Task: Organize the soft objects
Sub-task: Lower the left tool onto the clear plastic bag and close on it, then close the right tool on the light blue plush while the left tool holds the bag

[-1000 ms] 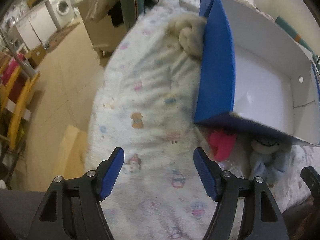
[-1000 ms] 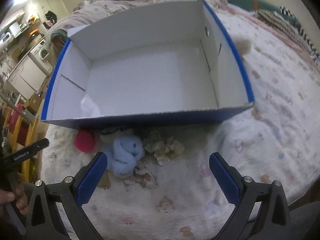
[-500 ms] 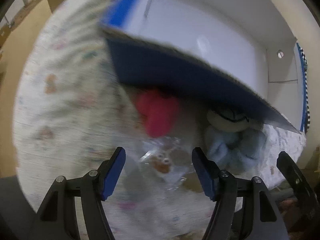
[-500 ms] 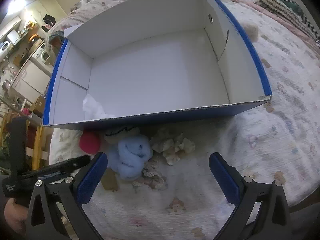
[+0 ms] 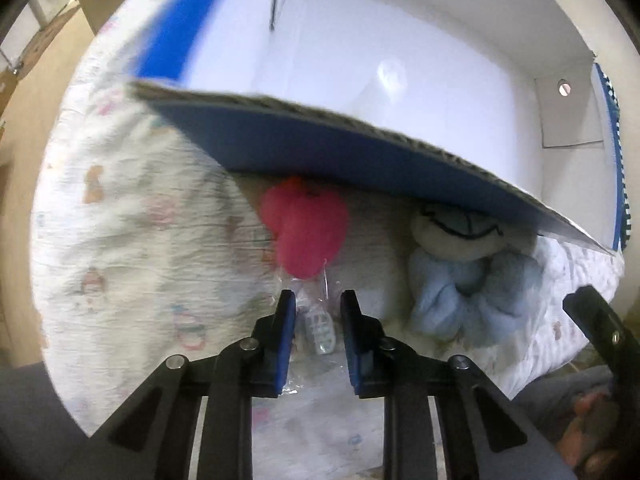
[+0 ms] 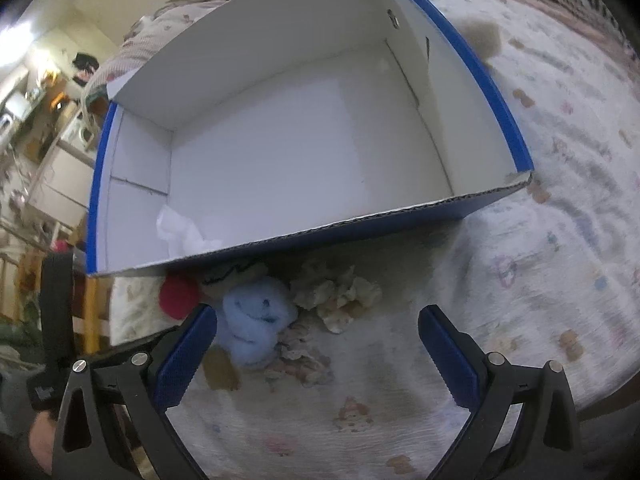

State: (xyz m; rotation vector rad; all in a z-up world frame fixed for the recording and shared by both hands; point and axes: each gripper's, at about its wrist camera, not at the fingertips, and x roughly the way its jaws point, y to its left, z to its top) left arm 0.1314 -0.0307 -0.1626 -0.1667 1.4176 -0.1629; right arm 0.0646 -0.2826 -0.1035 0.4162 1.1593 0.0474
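A blue box with a white inside (image 6: 280,152) lies on a patterned bed; it also shows in the left wrist view (image 5: 360,152). A red plush (image 5: 306,228) lies against its near wall, with a clear plastic wrapper (image 5: 318,320) trailing from it. My left gripper (image 5: 318,304) is shut on that wrapper, just below the plush. A light blue plush (image 5: 468,296) with a cream head lies to the right. In the right wrist view the red plush (image 6: 178,294), the blue plush (image 6: 256,320) and a beige crumpled piece (image 6: 336,296) lie before my open, empty right gripper (image 6: 318,324).
A white crumpled scrap (image 6: 180,232) lies in the box's near left corner. A tan plush (image 6: 482,36) lies past the box's right wall. The bed edge drops to the floor on the left (image 5: 24,128). The right gripper's finger (image 5: 600,320) shows at the left wrist view's right edge.
My left gripper swung toward the box front, came close to the red plush and closed on its clear wrapper. The right gripper moved slightly nearer the toys and stayed open.
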